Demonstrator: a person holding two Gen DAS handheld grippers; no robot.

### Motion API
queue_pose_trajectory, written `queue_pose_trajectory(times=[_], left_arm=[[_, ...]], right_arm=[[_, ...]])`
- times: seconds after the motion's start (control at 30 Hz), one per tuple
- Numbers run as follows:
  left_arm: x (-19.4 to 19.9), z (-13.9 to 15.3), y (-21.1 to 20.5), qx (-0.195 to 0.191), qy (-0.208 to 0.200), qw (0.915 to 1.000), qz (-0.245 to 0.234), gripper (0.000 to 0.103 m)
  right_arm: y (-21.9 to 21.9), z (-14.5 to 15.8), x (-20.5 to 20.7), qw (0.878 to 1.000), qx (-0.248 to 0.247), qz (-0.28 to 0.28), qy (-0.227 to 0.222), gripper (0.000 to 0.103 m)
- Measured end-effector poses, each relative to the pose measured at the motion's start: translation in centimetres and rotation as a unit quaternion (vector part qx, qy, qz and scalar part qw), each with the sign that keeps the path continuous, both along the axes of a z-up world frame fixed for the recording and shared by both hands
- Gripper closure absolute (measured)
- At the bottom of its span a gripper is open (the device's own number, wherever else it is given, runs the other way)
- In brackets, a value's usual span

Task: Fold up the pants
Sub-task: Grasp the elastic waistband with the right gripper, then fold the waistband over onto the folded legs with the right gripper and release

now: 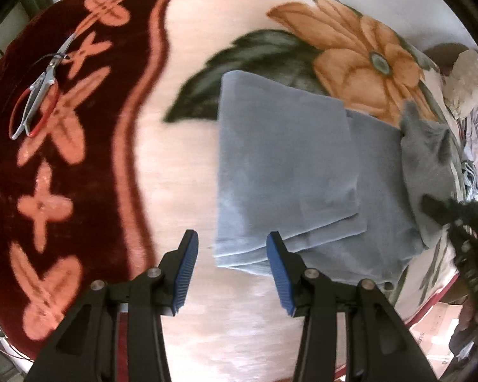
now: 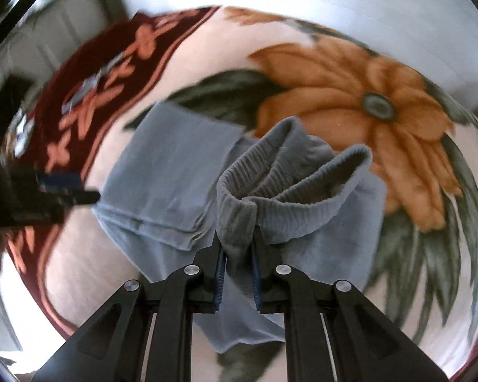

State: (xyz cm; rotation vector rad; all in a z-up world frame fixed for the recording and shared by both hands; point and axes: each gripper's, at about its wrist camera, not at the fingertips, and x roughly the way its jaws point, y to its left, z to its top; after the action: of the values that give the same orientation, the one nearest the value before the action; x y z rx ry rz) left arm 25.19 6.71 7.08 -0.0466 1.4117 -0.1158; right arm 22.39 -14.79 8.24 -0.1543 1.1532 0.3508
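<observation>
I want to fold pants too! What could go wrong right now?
The right tool pinches only a small bunch of the waistband, so the pants could slip out. Lifting that end might drag the folded legs crooked. The left tool is open and holds nothing down.

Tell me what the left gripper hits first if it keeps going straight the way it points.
Probably the near corner of the folded pants, or the blanket beside it; the left gripper hangs open over that edge, depth unclear.

floral blanket (image 1: 245, 31) | scissors (image 1: 44, 79) on maroon border | possibly red cord (image 1: 52, 108)
</observation>
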Motion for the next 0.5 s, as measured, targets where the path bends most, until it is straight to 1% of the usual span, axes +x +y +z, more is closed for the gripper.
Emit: queue_pose_trajectory(times=[0.13,0.23,0.3,0.37,0.5], left_arm=[[0.2,-0.5,1.1,-0.008,0.004,0.9999,0.005,0.056],[0.6,-0.6,1.3,-0.014,0.004,0.9999,0.002,0.056],[0.7,-0.4,1.5,-0.015,0.002,0.9999,-0.003,0.056],[1.0,-0.4,1.2,-0.017,0.002,0.9998,-0.008,0.056],[1.7,-0.1,0.5,-0.026,0.003,0.9996,-0.014,0.056]], right_arm=[[1.7,-2.4,-0.2,0.999,-0.035,0.029,0.021,0.088],[2.2,-3.3,-0.3,0.998,-0.037,0.031,0.045,0.083],[2.1,-2.7,-0.6,0.998,-0.031,0.029,0.046,0.079],[2.0,-1.6,-0.9,0.998,-0.013,0.032,0.050,0.077],[1.3,0.2,-1.5,0.999,0.005,0.018,0.049,0.076]])
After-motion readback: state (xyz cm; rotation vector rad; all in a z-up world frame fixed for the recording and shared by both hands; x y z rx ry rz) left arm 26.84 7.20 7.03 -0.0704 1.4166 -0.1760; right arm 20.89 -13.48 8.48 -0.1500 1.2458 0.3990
